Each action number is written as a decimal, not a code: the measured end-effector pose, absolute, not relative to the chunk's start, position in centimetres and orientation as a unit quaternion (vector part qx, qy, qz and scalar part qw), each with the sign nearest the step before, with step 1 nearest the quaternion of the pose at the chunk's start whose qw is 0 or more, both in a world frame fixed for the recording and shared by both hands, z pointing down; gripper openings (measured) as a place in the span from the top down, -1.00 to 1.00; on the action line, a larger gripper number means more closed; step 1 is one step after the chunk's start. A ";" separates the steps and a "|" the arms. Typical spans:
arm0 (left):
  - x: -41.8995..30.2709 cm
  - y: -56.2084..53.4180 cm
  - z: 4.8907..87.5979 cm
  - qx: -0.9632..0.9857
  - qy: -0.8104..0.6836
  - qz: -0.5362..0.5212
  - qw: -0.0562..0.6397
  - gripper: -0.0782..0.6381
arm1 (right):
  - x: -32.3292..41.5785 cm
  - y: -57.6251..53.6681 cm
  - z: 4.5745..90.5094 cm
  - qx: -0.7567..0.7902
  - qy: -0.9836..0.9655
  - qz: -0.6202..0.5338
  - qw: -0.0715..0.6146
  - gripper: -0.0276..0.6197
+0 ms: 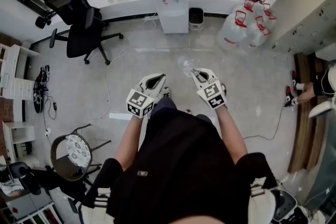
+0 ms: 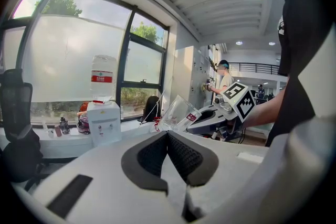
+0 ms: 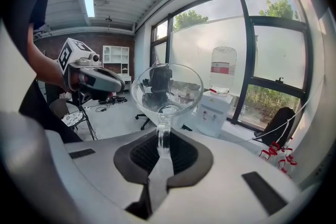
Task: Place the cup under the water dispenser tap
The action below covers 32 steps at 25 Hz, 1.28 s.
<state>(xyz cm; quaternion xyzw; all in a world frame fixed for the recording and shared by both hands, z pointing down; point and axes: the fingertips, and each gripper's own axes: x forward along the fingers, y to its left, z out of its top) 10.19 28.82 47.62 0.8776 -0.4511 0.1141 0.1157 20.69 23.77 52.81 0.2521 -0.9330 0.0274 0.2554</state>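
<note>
Right gripper (image 3: 164, 145): jaws clamped on the wall of a clear cup (image 3: 167, 89), which is held in the air and shows only faintly in the head view.
Left gripper (image 2: 168, 136): jaws together, nothing between them.
Water dispenser (image 1: 172, 2): stands at the window wall, well apart from the cup. Its bottle is cut off by the head view's top edge. Its taps are too small to make out.

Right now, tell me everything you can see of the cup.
The cup is clear, thin plastic by its look, tapered, and seems empty. The right gripper has its jaws shut on the cup's wall; nothing else touches it. It hangs tilted in the air in front of the person, well short of the water dispenser. The left gripper is beside it, apart.
</note>
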 end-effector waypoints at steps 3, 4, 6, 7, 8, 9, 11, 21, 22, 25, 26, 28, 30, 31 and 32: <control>10.2 28.5 47.8 0.879 -0.448 0.114 0.117 0.78 | 20.8 23.5 53.0 0.254 -0.931 0.029 0.260 0.88; 10.1 28.3 47.9 0.879 -0.447 0.113 0.118 0.78 | 20.8 23.3 53.2 0.255 -0.931 0.029 0.261 0.88; 9.6 27.6 48.1 0.880 -0.446 0.112 0.120 0.78 | 20.7 22.5 53.5 0.259 -0.929 0.028 0.262 0.88; 9.3 27.1 48.2 0.880 -0.446 0.111 0.120 0.78 | 20.4 22.0 53.5 0.261 -0.929 0.027 0.262 0.88; 9.0 26.6 48.3 0.880 -0.445 0.110 0.120 0.78 | 20.2 21.5 53.4 0.262 -0.928 0.027 0.262 0.88; 8.7 26.0 48.3 0.881 -0.445 0.108 0.120 0.78 | 20.0 21.1 53.3 0.263 -0.928 0.028 0.262 0.88; 8.0 24.9 48.3 0.882 -0.443 0.106 0.122 0.78 | 19.4 20.1 53.3 0.266 -0.928 0.030 0.261 0.88; 2.7 17.5 49.0 0.889 -0.425 0.102 0.138 0.78 | 15.0 14.4 53.8 0.277 -0.921 0.043 0.271 0.88; 2.2 16.6 48.9 0.890 -0.422 0.103 0.139 0.78 | 14.6 13.9 53.8 0.278 -0.920 0.043 0.274 0.88; 1.3 13.7 48.7 0.895 -0.410 0.103 0.140 0.78 | 13.9 12.0 53.9 0.288 -0.914 0.052 0.281 0.87; 1.1 12.8 48.6 0.897 -0.407 0.103 0.139 0.78 | 13.7 11.4 54.0 0.291 -0.913 0.053 0.282 0.88; 0.7 11.1 48.4 0.900 -0.400 0.102 0.137 0.78 | 13.5 10.2 54.1 0.296 -0.911 0.052 0.284 0.88; 0.4 9.6 48.3 0.903 -0.394 0.102 0.138 0.78 | 13.3 9.1 54.1 0.301 -0.908 0.055 0.287 0.88; 0.3 9.0 48.3 0.904 -0.391 0.103 0.139 0.78 | 13.2 8.5 54.1 0.304 -0.907 0.056 0.288 0.88; 0.2 8.5 48.4 0.905 -0.387 0.104 0.140 0.78 | 13.1 8.0 54.1 0.307 -0.905 0.058 0.287 0.88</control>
